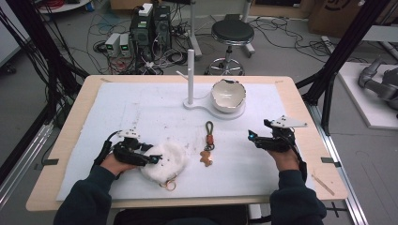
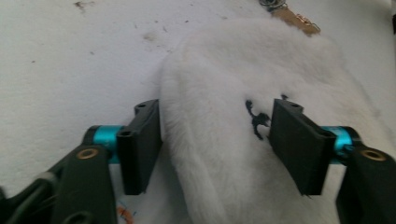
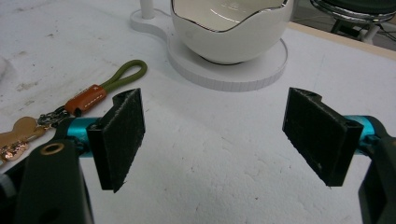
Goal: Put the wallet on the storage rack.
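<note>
- Left tongs (image 1: 155, 158) sit low at the near left of the tabletop (image 1: 75, 117), over a white fluffy pouch (image 1: 166, 161). In the left gripper view the jaws are spread wide and straddle the white fur (image 2: 219, 140), one jaw on each side; whether the pads press into the fur or just brush it, I cannot tell.
- A small black mark (image 2: 257, 120) shows on the fur just beside one jaw.
- A gold ring (image 1: 169, 185) sticks out from the near edge of the pouch.
- Right tongs (image 1: 252, 136) are at the near right, above the white mat (image 1: 141, 108). In the right gripper view the jaws stand wide apart with bare mat between them; they hold nothing.
- A keychain (image 1: 207, 143) lies on the mat between the two tongs: olive loop (image 3: 125, 74) toward the far side, orange leather tab (image 3: 86, 100), then a tan figure charm (image 1: 205, 158) at the near end.
- Farther back, right of centre, a white bowl with a wavy rim (image 1: 228, 95) sits on a round white base (image 3: 243, 77); a white post (image 1: 190, 75) rises upright from the same base, just to the bowl's left.
- Beyond the tabletop: a black stool (image 1: 232, 33) and cables on the floor.
</note>
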The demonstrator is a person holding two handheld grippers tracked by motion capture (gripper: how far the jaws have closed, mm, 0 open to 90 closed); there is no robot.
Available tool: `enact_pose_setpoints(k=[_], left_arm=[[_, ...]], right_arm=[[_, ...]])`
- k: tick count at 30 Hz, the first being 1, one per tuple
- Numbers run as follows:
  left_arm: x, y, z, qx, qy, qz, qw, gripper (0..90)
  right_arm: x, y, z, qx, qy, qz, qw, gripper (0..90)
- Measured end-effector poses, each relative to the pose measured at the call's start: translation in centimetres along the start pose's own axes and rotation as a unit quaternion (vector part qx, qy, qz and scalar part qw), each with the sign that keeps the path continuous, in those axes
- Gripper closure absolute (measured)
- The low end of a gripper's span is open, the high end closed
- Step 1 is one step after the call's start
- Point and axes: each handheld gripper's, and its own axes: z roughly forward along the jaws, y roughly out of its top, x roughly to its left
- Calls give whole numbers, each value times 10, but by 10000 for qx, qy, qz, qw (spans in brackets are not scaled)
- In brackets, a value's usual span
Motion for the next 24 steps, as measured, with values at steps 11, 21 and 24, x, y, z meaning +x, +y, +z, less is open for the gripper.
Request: enact_pose_setpoints(k=[11, 21, 24], left_arm=[[-6, 7, -11, -336, 59, 329, 9989, 787], [-16, 22, -27, -1427, 213, 612, 9876, 798], [-21, 26, -30, -1762, 206, 719, 9815, 799]], right_arm=[[7, 2, 5, 55, 139, -72, 9999, 214], [35, 12, 21, 77, 759, -223, 9968, 214], [54, 20, 34, 61, 1232, -263, 9920, 214]])
